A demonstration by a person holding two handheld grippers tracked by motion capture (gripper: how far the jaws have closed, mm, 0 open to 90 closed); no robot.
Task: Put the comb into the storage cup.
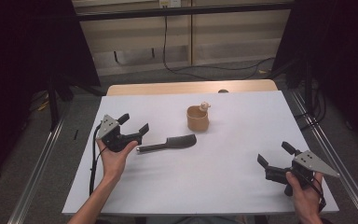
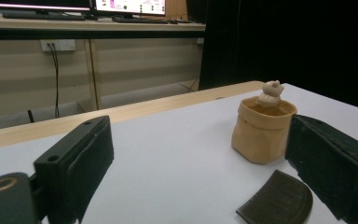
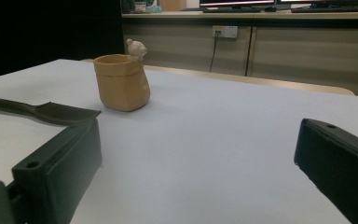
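The dark, flat plastic comb (image 1: 168,143) with its long slim handle lies flat on the white table sheet (image 1: 214,186), left of centre, handle end pointing toward the left gripper (image 1: 134,126) and toothed head toward the middle of the table. That left gripper, held in the person's left hand (image 1: 114,158), sits just beside the handle tip; its jaws stand wide apart with nothing between them, and the comb is outside the gap, just off to the gripper's right. From the left gripper view, the comb's rounded toothed end (image 2: 277,200) shows low on the sheet, just beside the right-side jaw and partly tucked behind it, not touching either pad as far as can be seen. Beyond the comb stands the tan, sack-shaped ceramic cup (image 1: 198,118) with a small pale animal figure (image 1: 204,106) perched on its rim, upright and near the comb's head but apart from it. Over on the right, the right gripper (image 1: 275,156) rests in the person's right hand (image 1: 305,191) near the table's front right corner, well apart from the comb, jaws likewise spread and empty. In the right gripper view the comb (image 3: 42,111) lies far off to the left, beyond the left-side jaw, with the cup (image 3: 121,83) standing behind it.
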